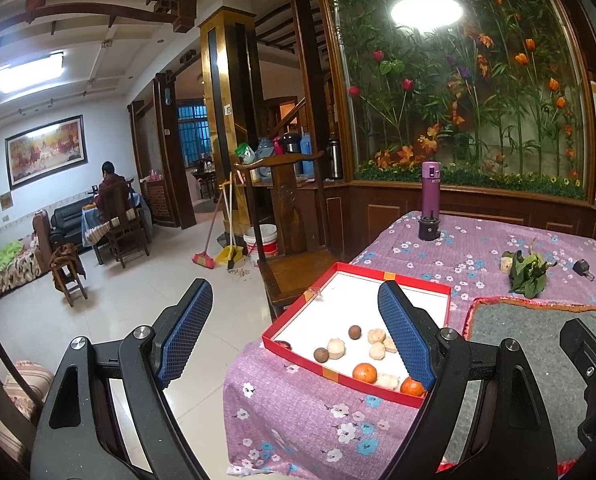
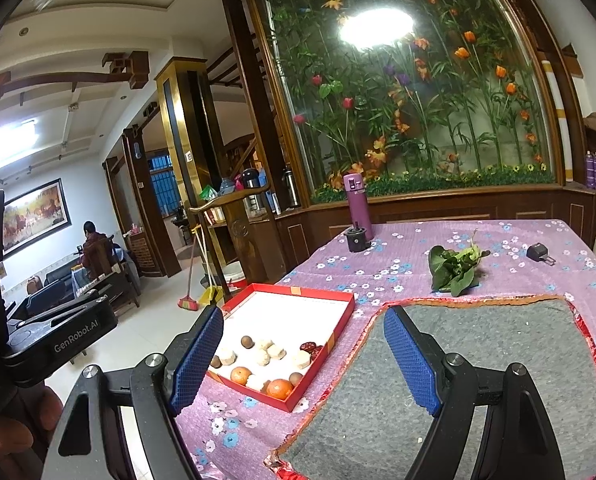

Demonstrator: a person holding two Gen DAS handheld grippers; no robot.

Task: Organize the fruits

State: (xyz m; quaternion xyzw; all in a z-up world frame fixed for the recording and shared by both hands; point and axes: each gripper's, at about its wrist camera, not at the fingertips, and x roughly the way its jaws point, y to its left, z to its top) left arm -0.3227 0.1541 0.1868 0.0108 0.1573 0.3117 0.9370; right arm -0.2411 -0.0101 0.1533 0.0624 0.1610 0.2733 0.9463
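Nearest to me, my left gripper (image 1: pixel 294 330) hangs at the surface's near left corner, jaws wide, nothing between the pads; its right finger (image 1: pixel 404 332) overlaps the red box in view. My right gripper (image 2: pixel 304 360) sits just beside it, jaws also wide and empty, one finger over the box edge, the other over the grey mat (image 2: pixel 498 360). The left rig's black body (image 2: pixel 58 336) shows at the left edge of the right wrist view, a hand (image 2: pixel 14 432) under it.

The surface (image 2: pixel 398 272) wears a purple cloth with small flowers. The grey mat lies on its near right part, ragged red-orange trim around it.

The fruits lie in the shallow red box (image 1: pixel 418 280), white inside, just left of the mat. Two oranges (image 1: pixel 365 373) sit against the near wall, a pale peeled piece between them. Behind them: several more pale pieces (image 2: pixel 263 356), three small brown round fruits (image 1: pixel 354 332), and dark red bits (image 2: pixel 310 347) toward the right wall. The far half of the box is bare.

Farther back on the cloth, a bunch of green leaves (image 2: pixel 454 268), a small dark gadget (image 2: pixel 538 253) to its right, and a purple flask (image 2: pixel 357 204) upright with a black cap-like piece (image 2: pixel 357 238) just in front of it.

Beyond: a glass panel of artificial flowers (image 2: pixel 410 100), a wooden chair (image 1: pixel 286 216), a broom (image 1: pixel 206 256), a seated person (image 1: pixel 112 196) across the room.
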